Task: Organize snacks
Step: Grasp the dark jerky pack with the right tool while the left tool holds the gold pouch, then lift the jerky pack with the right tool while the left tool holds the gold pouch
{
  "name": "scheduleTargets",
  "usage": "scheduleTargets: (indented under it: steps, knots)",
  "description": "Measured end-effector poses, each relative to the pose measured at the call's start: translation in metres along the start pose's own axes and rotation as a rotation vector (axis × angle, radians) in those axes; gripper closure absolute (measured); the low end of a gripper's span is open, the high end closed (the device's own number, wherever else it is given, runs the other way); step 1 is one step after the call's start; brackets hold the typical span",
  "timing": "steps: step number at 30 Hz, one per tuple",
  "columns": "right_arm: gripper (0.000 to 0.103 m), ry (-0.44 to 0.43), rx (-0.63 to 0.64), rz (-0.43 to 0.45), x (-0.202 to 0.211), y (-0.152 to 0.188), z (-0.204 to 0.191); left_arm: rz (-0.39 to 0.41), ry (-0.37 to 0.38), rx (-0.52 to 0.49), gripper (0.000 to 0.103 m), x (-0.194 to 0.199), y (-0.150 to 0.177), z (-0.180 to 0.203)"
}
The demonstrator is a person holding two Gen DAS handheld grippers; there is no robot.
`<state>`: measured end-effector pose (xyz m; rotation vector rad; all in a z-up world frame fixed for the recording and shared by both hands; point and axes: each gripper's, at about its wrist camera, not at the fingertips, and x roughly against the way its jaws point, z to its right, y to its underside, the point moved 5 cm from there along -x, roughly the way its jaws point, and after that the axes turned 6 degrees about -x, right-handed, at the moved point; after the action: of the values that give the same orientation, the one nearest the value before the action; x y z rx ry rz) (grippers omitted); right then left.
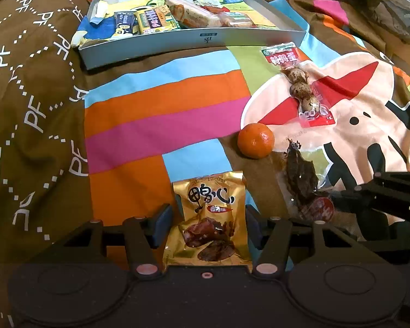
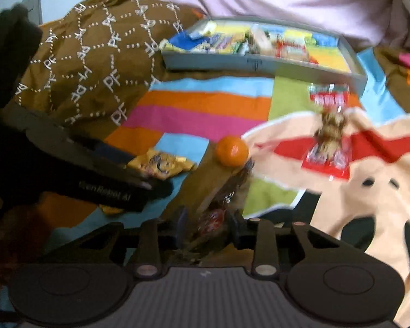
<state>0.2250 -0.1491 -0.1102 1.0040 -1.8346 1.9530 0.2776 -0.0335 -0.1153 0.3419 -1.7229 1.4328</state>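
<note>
Left fingers (image 1: 166, 225) apart around gold "鸭心" packet (image 1: 209, 218); right fingers (image 2: 181, 225) straddling clear packet (image 2: 218, 205).

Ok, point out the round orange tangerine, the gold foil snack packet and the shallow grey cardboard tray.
Round orange tangerine (image 1: 255, 140), left wrist view, peel centre.
Gold foil snack packet (image 1: 209, 218), left wrist view, printed front.
Shallow grey cardboard tray (image 1: 161, 42), left wrist view, near wall.

Between the left fingers (image 1: 162, 222) lies a gold duck-heart packet (image 1: 208, 218) of glossy, crinkled foil. Beyond it the mandarin (image 1: 255, 140) has a dimpled, faintly shiny skin. The quail-egg pack (image 1: 300, 84) is clear, shiny plastic film. The bedspread (image 1: 161, 114) is matt printed cloth, the tray (image 1: 155, 45) smooth matt card.
</note>
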Motion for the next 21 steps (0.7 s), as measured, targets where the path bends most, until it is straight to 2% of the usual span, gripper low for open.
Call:
scheduleTargets:
  steps: [10, 13, 15, 21]
  knots:
    - [0.068, -0.068, -0.180, -0.033, -0.007, -0.008, 0.018, 0.001, 0.000, -0.008, 0.045, 0.000, 0.000, 0.002]
    - [0.074, -0.054, -0.169, -0.032, -0.008, -0.008, 0.015, -0.001, 0.001, -0.024, 0.046, 0.000, 0.000, 0.002]
    - [0.082, -0.056, -0.159, -0.030, -0.007, -0.007, 0.014, 0.000, 0.002, -0.035, 0.047, 0.000, 0.000, 0.003]
    - [0.090, -0.013, -0.082, -0.025, -0.004, -0.007, 0.005, 0.006, 0.004, -0.069, 0.052, 0.001, -0.003, 0.007]
